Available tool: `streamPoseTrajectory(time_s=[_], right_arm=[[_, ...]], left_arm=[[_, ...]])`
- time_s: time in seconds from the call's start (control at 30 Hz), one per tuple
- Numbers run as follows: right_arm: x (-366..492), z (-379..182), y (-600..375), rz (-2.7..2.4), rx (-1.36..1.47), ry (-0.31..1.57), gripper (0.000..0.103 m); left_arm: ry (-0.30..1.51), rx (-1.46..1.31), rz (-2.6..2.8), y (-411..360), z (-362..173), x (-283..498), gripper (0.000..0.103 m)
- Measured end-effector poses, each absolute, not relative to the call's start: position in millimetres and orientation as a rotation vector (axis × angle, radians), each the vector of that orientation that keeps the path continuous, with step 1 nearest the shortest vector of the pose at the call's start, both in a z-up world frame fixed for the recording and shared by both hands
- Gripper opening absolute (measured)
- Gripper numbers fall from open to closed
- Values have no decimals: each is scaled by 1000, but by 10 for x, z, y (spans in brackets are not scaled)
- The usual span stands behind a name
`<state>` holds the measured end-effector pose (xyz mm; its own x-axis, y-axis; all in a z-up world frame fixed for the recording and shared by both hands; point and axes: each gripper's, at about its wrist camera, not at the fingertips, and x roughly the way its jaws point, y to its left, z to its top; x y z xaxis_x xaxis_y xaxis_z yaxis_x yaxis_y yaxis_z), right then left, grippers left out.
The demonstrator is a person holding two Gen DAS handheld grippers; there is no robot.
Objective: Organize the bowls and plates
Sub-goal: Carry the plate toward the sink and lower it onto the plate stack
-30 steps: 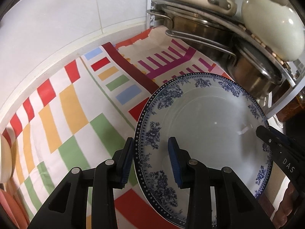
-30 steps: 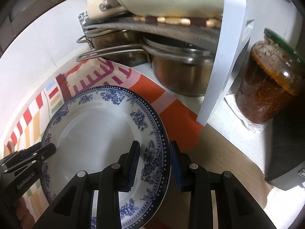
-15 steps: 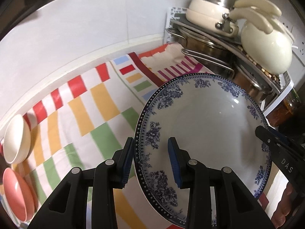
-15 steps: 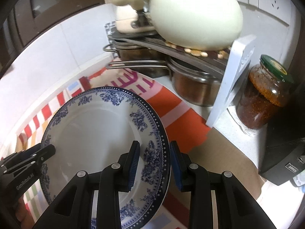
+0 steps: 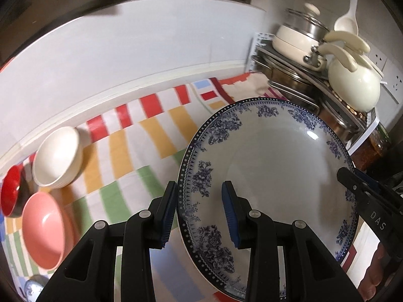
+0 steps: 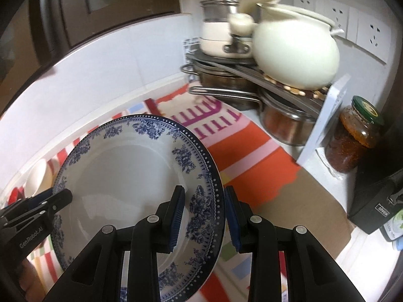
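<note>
A white plate with a blue flower rim (image 5: pixel 272 161) is held in the air between both grippers, well above the striped cloth. My left gripper (image 5: pixel 199 214) is shut on its left rim. My right gripper (image 6: pixel 205 216) is shut on its right rim (image 6: pixel 209 201), and its tip shows in the left wrist view (image 5: pixel 352 178). A white bowl (image 5: pixel 56 157), a pink bowl (image 5: pixel 44 229) and a red bowl (image 5: pixel 10 193) sit on the cloth at the far left.
A striped cloth (image 5: pixel 141 146) covers the counter by the white wall. A rack with steel pots (image 6: pixel 226 83) and cream pots (image 6: pixel 294 50) stands at the back right. A jar (image 6: pixel 352 136) and a black box (image 6: pixel 377 198) stand on the right.
Both grippers have lifted the plate up and back from the cloth. The rack has dropped farther away, and the bowls at the left have come into view.
</note>
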<state>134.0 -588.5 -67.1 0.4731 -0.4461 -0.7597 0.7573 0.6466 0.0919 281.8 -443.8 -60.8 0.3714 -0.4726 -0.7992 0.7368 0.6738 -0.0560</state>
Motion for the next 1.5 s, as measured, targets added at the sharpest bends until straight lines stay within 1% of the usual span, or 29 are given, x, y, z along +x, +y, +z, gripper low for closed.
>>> streamPoseTrajectory(time_s=[0.73,1.5], right_arm=[[1955,-416,-4377,-571,307,750,33],[2441,-393,-2877,-351,206,773,33]], left_arm=[[866,208,-597,-2576,-319,3203,36],[879,121,-392,-898,-327,3254,36]])
